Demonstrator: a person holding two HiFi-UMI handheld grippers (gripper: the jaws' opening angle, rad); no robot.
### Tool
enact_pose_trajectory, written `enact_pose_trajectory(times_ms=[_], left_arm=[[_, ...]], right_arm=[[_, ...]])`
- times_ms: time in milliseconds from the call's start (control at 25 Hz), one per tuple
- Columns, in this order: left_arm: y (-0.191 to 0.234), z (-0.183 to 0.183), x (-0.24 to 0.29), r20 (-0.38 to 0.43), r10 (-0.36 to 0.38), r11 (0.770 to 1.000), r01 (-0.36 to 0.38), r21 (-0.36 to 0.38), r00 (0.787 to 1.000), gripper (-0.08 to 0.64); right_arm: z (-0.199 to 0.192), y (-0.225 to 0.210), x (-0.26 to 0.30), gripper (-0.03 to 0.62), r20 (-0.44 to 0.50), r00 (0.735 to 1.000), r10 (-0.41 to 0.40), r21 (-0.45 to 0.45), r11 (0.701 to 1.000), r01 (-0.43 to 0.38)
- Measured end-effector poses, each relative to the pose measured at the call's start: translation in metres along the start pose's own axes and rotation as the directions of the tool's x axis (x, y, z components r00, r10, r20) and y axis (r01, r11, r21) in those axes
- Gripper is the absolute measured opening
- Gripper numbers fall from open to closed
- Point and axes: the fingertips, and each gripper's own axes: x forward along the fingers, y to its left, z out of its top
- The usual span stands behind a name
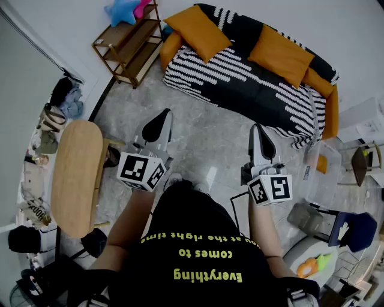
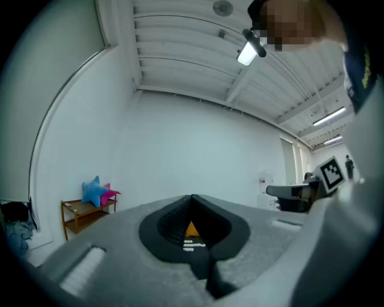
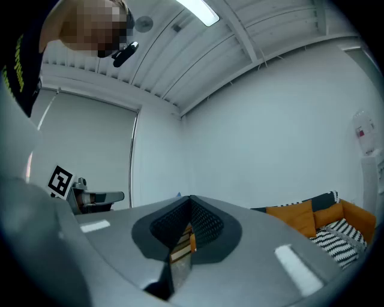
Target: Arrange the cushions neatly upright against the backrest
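Evidently pre-grasp: left tongs [image 1: 162, 115] and right tongs [image 1: 259, 129], both closed and empty, must next reach the cushions [image 1: 198, 30] on the far sofa [image 1: 240, 81].

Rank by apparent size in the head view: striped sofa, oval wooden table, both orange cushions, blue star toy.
1. striped sofa
2. oval wooden table, though it is nearer the camera
3. left orange cushion and right orange cushion: they look alike, so no ranking between them
4. blue star toy
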Motion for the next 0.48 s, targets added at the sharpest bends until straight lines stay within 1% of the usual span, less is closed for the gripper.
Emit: enact_pose_trajectory(times_ms=[240, 480], left_arm=[[0.002, -0.003, 0.003, -0.007, 0.011, 1.000, -0.011, 0.000, 1.000, -0.002], [0.012, 0.001, 0.004, -0.003, 0.033, 0.999, -0.033, 0.019, 0.999, -0.002]], right_arm=[[0.006, -0.002, 0.002, 0.011, 0.013, 1.000, 0.014, -0.020, 1.000, -0.014], [0.004, -0.011, 0.007, 0.012, 0.023, 1.000, 0.009, 0.031, 0.999, -0.010]])
